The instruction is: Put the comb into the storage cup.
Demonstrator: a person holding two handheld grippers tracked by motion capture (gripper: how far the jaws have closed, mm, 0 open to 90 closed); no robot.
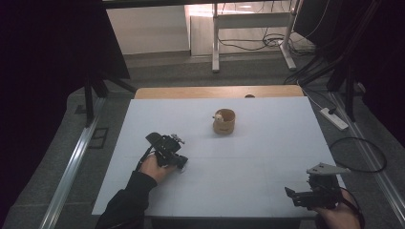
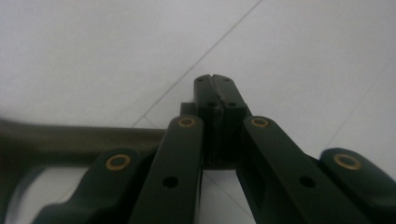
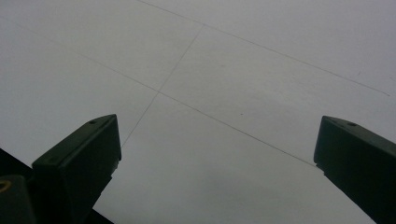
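High view: a round wooden cup [image 1: 224, 121] with a small pale figure at its rim stands upright mid-surface, well apart from both grippers. The left gripper [image 1: 181, 163] lies nearer it; the right gripper [image 1: 292, 194] sits at the near right corner of the white surface [image 1: 267, 157]. Dark carpet surrounds.

Left gripper view: jaws fully closed, empty.

Right gripper view: jaws wide apart, empty, above the lined surface.

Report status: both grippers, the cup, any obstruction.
Left gripper shut, empty. Right gripper open, empty. Wooden cup upright mid-table, untouched. Path clear.
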